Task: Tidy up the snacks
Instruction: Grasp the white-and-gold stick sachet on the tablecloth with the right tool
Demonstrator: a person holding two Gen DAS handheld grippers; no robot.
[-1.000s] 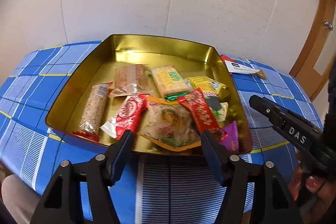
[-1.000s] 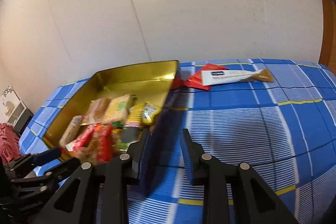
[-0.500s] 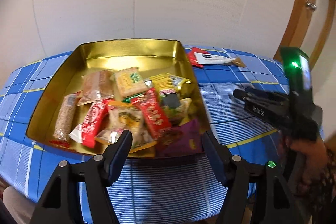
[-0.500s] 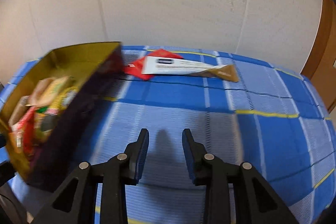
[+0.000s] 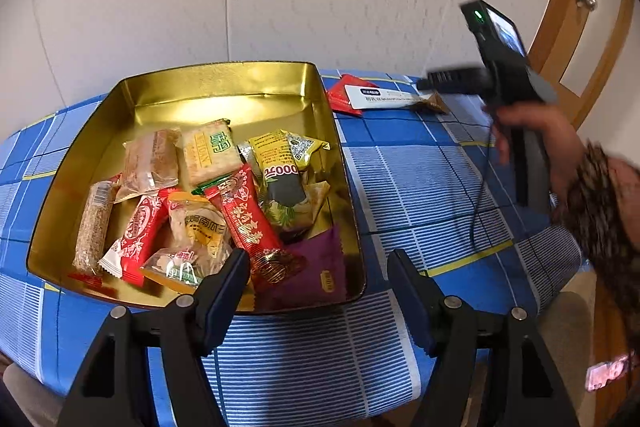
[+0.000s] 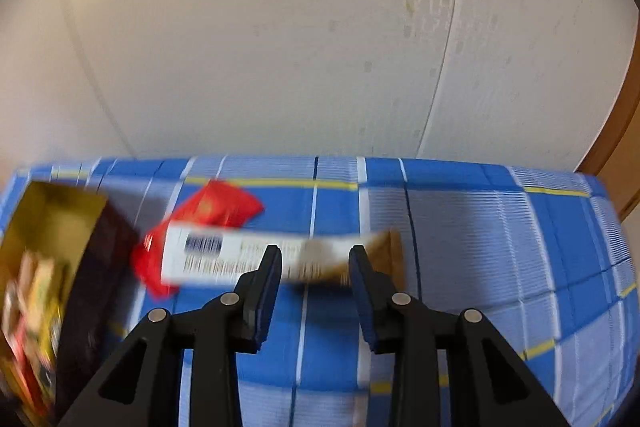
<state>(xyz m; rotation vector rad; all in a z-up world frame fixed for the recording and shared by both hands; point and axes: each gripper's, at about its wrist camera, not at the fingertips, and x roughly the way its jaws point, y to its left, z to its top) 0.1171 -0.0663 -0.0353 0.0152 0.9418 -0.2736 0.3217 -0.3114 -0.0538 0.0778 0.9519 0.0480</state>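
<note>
A long white and brown snack bar [image 6: 280,259] lies crosswise on the blue checked bench [image 6: 480,247], overlapping a red packet [image 6: 216,211], just beside the gold tin [image 5: 224,83] of snacks. The right tool [image 6: 314,267] points at it, directly ahead and nearest, jaws slightly parted and empty. The left tool [image 5: 316,275] hangs apart, empty, at the tin's near edge.

Black plastic left hand-held gripper [image 5: 316,263] with silver screws is seen. Right hand-held gripper [image 6: 314,259] is matched, with blue-tinted pads; its body carries a green light, thin black cable. Brown patterned sleeve [image 5: 600,203] is worn.
</note>
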